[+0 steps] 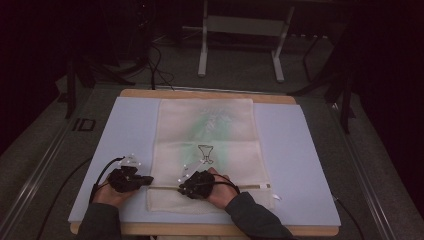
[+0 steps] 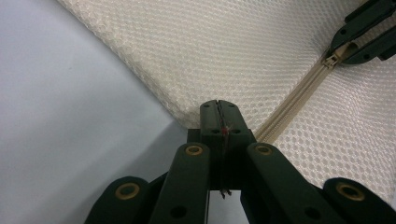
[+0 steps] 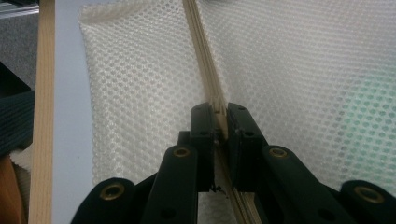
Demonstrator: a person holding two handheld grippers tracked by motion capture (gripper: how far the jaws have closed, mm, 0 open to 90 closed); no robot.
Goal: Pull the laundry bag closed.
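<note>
Left hand-held gripper, high view: left hand-held gripper [image 1: 145, 180] at the near-left edge of the cream mesh laundry bag with a zip [image 1: 207, 150], flat on the pale blue mat [image 1: 295, 160] over the wooden surface [image 1: 200, 93].
Right hand-held gripper, high view: right hand-held gripper [image 1: 183, 190] set on the beige zip line [image 1: 252, 186], just right of the left one.
Left gripper view: jaws closed tight on the bag's corner edge beside the zip's end [image 2: 273, 127]; far off, other gripper [image 2: 348, 46] pinching the small zip slider [image 2: 332, 59].
Right gripper view: jaws clamped on the slider at the zip track [image 3: 205, 70]; mesh spread either side, wooden edge [image 3: 44, 93] at left.
Step in hand, judged: running the slider along the zip.
Doing it well: hold the left grip steady as an anchor, keep the mesh taut, pull level and straight along the track, avoid lifting so the teeth do not snag the mesh.
</note>
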